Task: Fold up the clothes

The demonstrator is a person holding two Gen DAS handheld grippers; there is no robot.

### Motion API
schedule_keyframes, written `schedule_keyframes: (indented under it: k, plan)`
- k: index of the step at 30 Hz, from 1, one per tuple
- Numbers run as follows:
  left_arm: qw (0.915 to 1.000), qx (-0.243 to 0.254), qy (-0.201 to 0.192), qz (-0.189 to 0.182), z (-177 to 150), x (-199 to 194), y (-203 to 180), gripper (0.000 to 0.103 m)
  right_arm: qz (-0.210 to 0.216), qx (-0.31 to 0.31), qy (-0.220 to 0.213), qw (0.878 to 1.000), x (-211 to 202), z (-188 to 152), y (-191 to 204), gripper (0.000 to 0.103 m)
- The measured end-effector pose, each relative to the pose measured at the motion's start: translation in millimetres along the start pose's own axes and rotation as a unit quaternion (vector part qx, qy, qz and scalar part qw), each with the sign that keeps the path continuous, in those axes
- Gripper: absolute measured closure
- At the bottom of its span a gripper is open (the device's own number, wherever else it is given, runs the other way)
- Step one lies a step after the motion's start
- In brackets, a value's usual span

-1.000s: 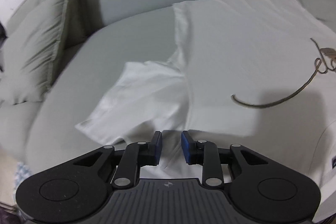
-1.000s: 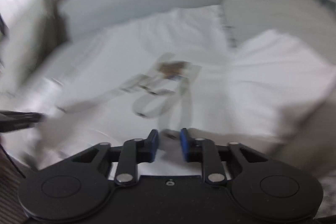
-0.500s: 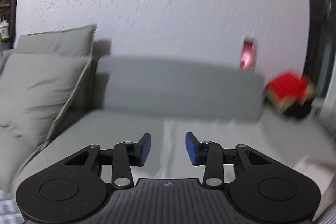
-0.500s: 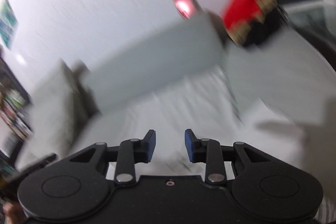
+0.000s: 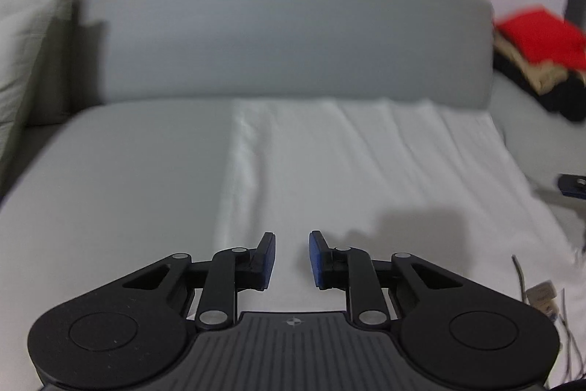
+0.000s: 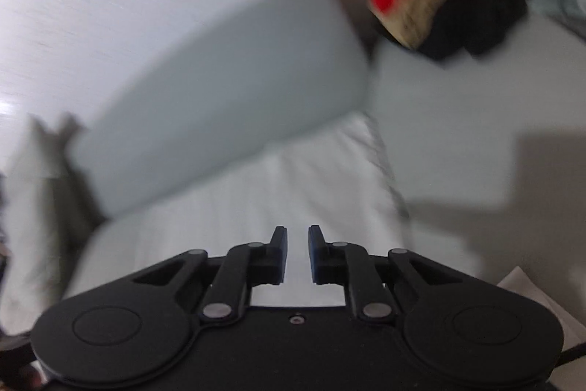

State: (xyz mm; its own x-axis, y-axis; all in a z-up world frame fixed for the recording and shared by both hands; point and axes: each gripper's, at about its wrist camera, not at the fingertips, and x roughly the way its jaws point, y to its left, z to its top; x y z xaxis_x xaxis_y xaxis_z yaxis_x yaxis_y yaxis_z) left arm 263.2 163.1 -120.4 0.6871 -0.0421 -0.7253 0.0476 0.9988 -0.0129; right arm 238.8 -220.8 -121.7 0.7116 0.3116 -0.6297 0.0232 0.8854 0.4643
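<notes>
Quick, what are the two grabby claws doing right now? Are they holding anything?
Left gripper: open, holding nothing, above the white shirt.
Right gripper: open, holding nothing.

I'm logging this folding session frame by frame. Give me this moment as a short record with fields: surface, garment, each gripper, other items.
surface: grey sofa
garment: white T-shirt lying flat on the seat, long creases running towards the backrest
left gripper: open, empty, over the shirt
right gripper: open, empty, over the shirt
other items: pile of red, tan and black clothes at the sofa's right end; grey cushion on the left
</notes>
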Motion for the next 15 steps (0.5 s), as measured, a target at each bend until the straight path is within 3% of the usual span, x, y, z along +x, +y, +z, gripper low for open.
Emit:
schedule_keyframes:
  k: [3,5,6,7,9,10,11,13,14,15]
  plan:
    - [0.9984,0.014,0.004,0.055,-1,22,4,0.082,0.071,-0.056,0.049,0.995,34,-18,10,0.089]
    - [0.9955,0.024,0.007,0.092,-1,36,7,0.080,0.127,-0.131,0.081,0.980,48,-36,30,0.089]
    - [0.9935,0.029,0.008,0.110,-2,44,9,0.072,0.131,-0.188,0.091,0.969,54,-47,41,0.088]
    - [0.9911,0.033,0.009,0.128,-2,51,10,0.073,0.122,-0.233,0.099,0.960,61,-57,49,0.089]
    - [0.9853,0.043,0.012,0.165,-2,66,13,0.073,0.056,-0.245,0.089,0.964,75,-63,41,0.103]
    - [0.9819,0.047,0.013,0.183,-3,73,14,0.073,0.028,-0.219,0.070,0.973,76,-56,30,0.103]
    - [0.9781,0.052,0.015,0.201,-3,80,16,0.073,-0.021,-0.191,0.051,0.980,77,-48,18,0.103]
    - [0.9679,0.038,0.022,0.248,-2,90,31,0.073,-0.153,-0.148,0.014,0.977,81,-33,-10,0.103]
    - [0.9650,0.020,0.025,0.260,0,89,41,0.073,-0.183,-0.116,0.006,0.976,82,-26,-25,0.103]
    - [0.9616,0.001,0.028,0.273,2,89,50,0.075,-0.161,-0.068,0.012,0.985,81,-20,-41,0.103]
